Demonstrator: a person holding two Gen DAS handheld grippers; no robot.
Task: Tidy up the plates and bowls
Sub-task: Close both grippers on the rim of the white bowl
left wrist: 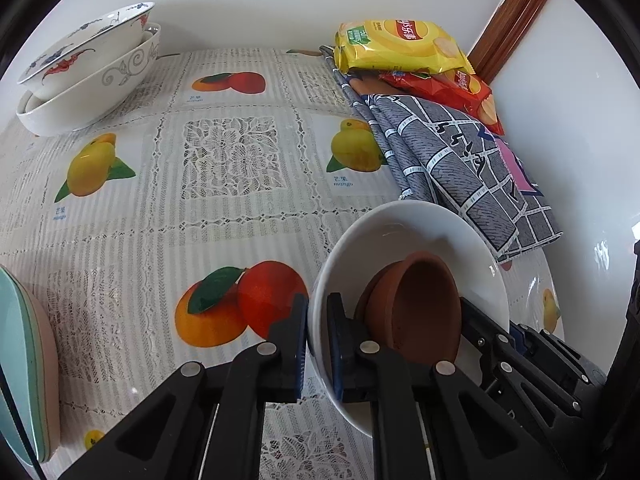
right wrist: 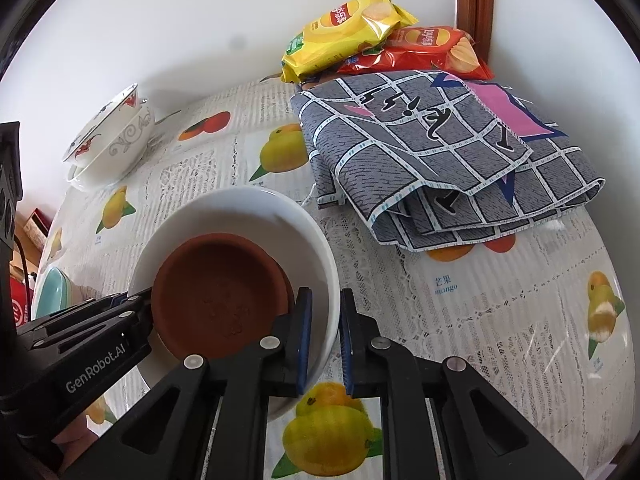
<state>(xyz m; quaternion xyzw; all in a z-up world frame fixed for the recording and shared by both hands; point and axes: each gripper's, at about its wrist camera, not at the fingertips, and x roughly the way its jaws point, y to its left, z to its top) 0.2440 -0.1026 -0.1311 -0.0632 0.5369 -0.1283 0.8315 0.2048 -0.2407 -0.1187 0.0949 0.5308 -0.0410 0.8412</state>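
Note:
A white bowl (left wrist: 420, 232) sits tilted over the fruit-print tablecloth (left wrist: 228, 152), with brown terracotta dishes (left wrist: 420, 304) nested inside it. My left gripper (left wrist: 317, 308) is shut on the bowl's left rim, one finger outside the wall and one inside. In the right wrist view the same white bowl (right wrist: 240, 204) holds the terracotta dishes (right wrist: 216, 284), and my right gripper (right wrist: 325, 300) is shut on its right rim in the same way. The two grippers clamp opposite sides of the bowl.
Two patterned bowls (left wrist: 92, 76) are stacked at the far left by the wall. Teal plates (left wrist: 24, 360) lie at the near left edge. A folded grey checked cloth (right wrist: 440, 160) and chip bags (right wrist: 344, 28) fill the far right corner.

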